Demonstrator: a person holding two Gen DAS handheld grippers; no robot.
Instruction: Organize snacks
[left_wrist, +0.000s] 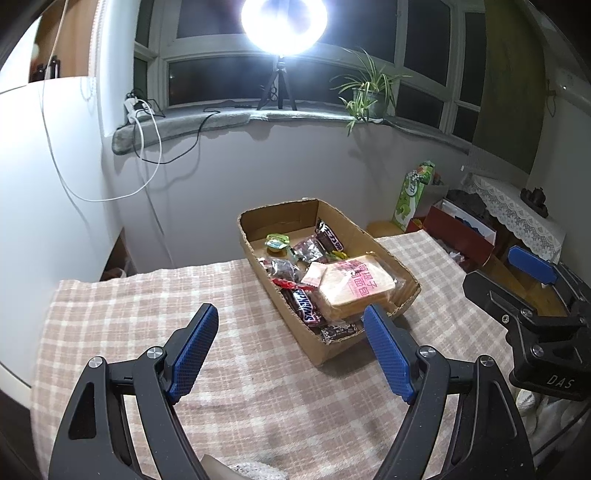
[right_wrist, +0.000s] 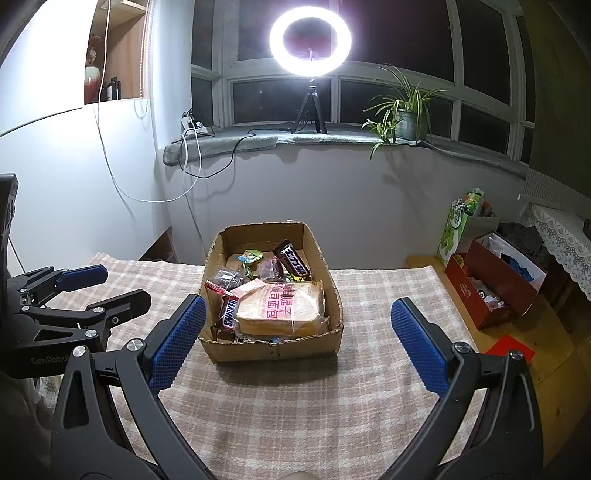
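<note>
An open cardboard box (left_wrist: 373, 240) (right_wrist: 332, 280) stands on a checked tablecloth (left_wrist: 147, 302) (right_wrist: 295, 398). Inside lie a wrapped slice of bread (left_wrist: 351, 288) (right_wrist: 284, 306), a Snickers bar (left_wrist: 306, 304) (right_wrist: 229, 314), a second dark chocolate bar (left_wrist: 329, 236) (right_wrist: 291, 260), a green sweet (left_wrist: 277, 242) and several small packets. My left gripper (left_wrist: 291, 336) hangs open just short of the box's near left corner, nothing between its blue pads. My right gripper (right_wrist: 295, 328) is open too, straddling the box's near end from behind without touching it.
A ring light on a tripod (right_wrist: 310, 37) and a potted plant (right_wrist: 406, 110) stand on the windowsill. Right of the table are a red box (right_wrist: 495, 280), a green carton (right_wrist: 458, 225) and a lace-covered stand (right_wrist: 561, 240). Cables hang down the left wall.
</note>
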